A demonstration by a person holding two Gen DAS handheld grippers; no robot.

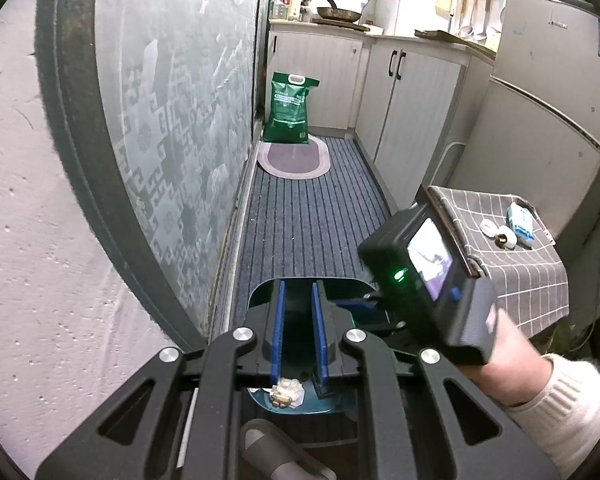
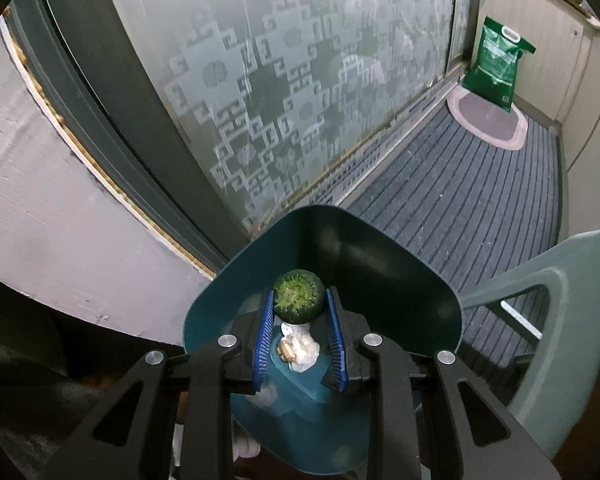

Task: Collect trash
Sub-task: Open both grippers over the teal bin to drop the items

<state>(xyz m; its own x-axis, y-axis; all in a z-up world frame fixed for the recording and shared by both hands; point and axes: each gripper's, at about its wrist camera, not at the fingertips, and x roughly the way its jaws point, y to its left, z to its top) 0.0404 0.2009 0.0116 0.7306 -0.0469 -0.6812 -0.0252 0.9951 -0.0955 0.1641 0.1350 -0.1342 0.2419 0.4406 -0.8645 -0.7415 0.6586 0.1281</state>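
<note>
The right gripper (image 2: pixel 300 304) clamps a green vegetable stub (image 2: pixel 299 297) at twelve o'clock above the teal bin (image 2: pixel 380 264), poised for dropping, while the left gripper (image 1: pixel 299 320) pinches the bin's lid edge, jaws narrow, keeping it open.

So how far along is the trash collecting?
Partly done: crumpled paper scraps already lie inside the teal bin. In hand: the right gripper holds a green vegetable stub over the bin. Left: dropping it, then perhaps the small items on the checked cloth.
</note>
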